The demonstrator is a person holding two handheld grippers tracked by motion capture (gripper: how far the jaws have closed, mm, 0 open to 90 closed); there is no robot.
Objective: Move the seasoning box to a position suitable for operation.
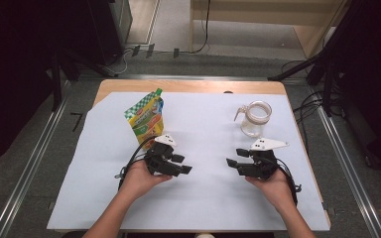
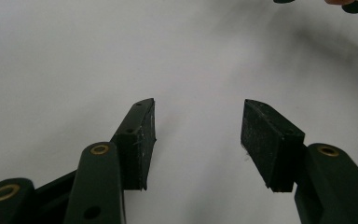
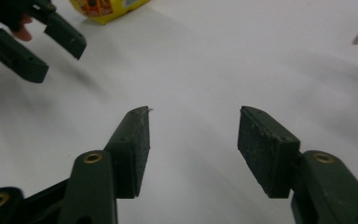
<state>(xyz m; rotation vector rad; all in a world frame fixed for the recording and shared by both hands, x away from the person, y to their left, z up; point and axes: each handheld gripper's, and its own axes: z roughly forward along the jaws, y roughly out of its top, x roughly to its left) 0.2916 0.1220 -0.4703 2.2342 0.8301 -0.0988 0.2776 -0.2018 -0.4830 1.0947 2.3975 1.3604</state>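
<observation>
Two things wait untouched: the pouch point(image 1: 147, 117) stands upright at the far left of the white sheet point(image 1: 203, 198), just beyond your left gripper point(image 1: 184, 164), and the glass jug point(image 1: 254, 118) stands at the far right, a little beyond your right gripper point(image 1: 233, 163). Pouch and jug are well apart. As far as I can judge, nothing is done yet; picking up, opening or pouring all lie ahead.

Your left gripper point(image 2: 196, 126) has its jaws apart with nothing but bare sheet between them. Your right gripper point(image 3: 193, 133) is the same: jaws apart, nothing held. The two point inward at each other, low over the sheet.

The pouch's print is too small to read, and its top closure can't be made out. I can't tell if the jug holds anything. In the right gripper view the pouch point(image 3: 107, 8) is cut off at the top edge.
</observation>
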